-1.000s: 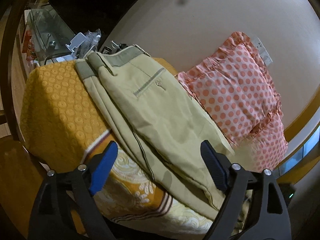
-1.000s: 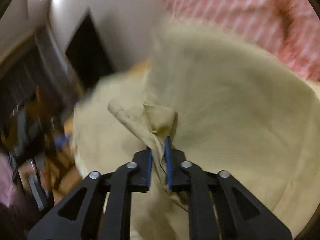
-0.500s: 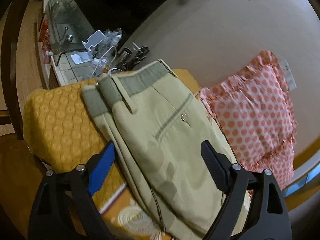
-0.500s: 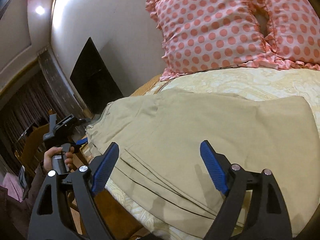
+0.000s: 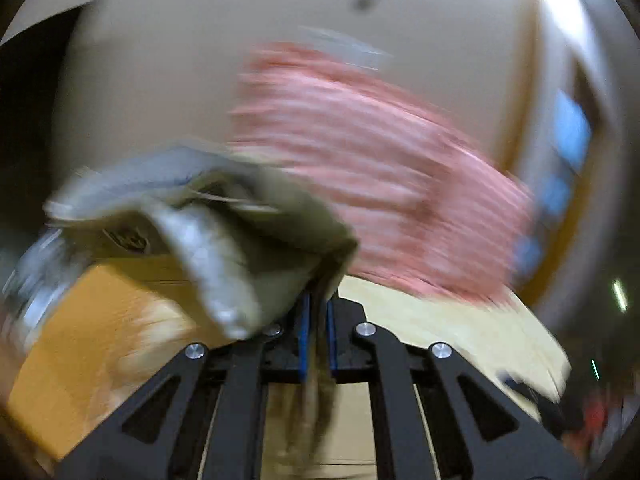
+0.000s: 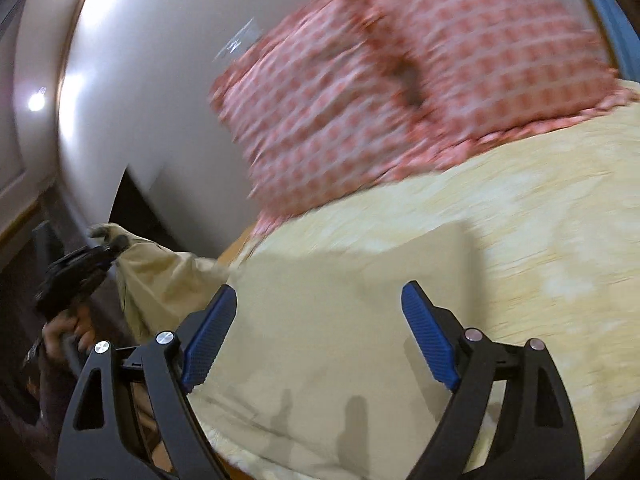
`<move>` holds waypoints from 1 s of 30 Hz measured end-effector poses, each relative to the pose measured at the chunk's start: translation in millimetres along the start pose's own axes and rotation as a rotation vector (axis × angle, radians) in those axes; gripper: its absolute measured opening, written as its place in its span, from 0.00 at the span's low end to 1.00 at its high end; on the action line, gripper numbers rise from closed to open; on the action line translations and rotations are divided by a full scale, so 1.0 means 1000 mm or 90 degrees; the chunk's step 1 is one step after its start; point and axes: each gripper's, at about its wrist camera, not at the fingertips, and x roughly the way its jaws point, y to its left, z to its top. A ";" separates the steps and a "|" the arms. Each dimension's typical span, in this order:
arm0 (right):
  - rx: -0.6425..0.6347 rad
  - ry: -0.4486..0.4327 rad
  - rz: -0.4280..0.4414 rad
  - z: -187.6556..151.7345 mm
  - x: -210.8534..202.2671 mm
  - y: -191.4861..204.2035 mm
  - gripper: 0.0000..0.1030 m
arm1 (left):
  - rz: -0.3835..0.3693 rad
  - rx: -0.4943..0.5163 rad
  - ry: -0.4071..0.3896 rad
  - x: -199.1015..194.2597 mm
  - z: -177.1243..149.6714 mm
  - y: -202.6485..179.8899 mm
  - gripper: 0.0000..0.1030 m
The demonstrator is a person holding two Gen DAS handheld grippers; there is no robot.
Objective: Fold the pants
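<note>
Pants (image 6: 340, 320) of khaki fabric lie across the bed (image 6: 540, 208), folded flat over the cream and orange bedspread, with one end raised off it at the left edge. In the left wrist view, that raised end (image 5: 248, 240) bunches into a crumpled fold with its pale inner lining showing. Left gripper (image 5: 318, 336) is clamped on this fabric: the blue pads stand nearly together with cloth pinched between them and more cloth hanging below. In the right wrist view, the same gripper (image 6: 76, 276) appears at the far left, held by the person's left hand (image 6: 66, 330), with the pants stretching up from the bed to it. Right gripper (image 6: 316, 340) hovers over the flat part of the pants, jaws spread wide, with nothing between its blue pads (image 6: 208, 338); whether the pads touch the fabric cannot be told. Two pink dotted pillows (image 6: 400, 80) rest against the wall at the head of the bed, beyond the pants. Both views are motion-blurred.
</note>
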 end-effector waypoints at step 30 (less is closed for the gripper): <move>0.030 0.200 -0.136 0.018 0.070 -0.060 0.47 | -0.082 -0.116 0.351 0.120 -0.083 0.064 0.64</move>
